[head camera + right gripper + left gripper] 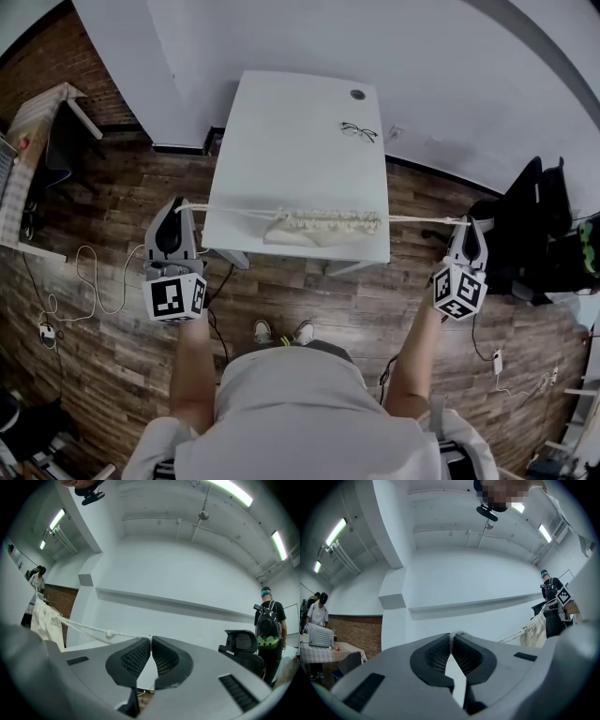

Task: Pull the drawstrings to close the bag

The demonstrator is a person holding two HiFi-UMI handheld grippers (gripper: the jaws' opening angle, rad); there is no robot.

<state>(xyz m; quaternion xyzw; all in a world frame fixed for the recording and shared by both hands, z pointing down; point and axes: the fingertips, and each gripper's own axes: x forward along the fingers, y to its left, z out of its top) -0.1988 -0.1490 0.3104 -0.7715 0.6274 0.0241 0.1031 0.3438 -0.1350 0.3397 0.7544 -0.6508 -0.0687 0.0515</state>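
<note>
A cream cloth bag [323, 226] lies gathered at the near edge of the white table [291, 141]. White drawstrings run out of it both ways, stretched taut. My left gripper [180, 205] is shut on the left drawstring [230, 212] beyond the table's left edge. My right gripper [468, 223] is shut on the right drawstring [422, 219] past the table's right edge. In the left gripper view the cord tip [454, 633] shows between the shut pads, and the bag [534, 631] hangs at the right. In the right gripper view the knotted cord [109, 633] leads from the jaws to the bag [43, 616].
A pair of glasses [358, 131] lies on the far right of the table, near a round grommet [357, 94]. A black office chair [525, 230] stands at the right. Cables [89, 281] trail over the wooden floor at the left. People stand in the background.
</note>
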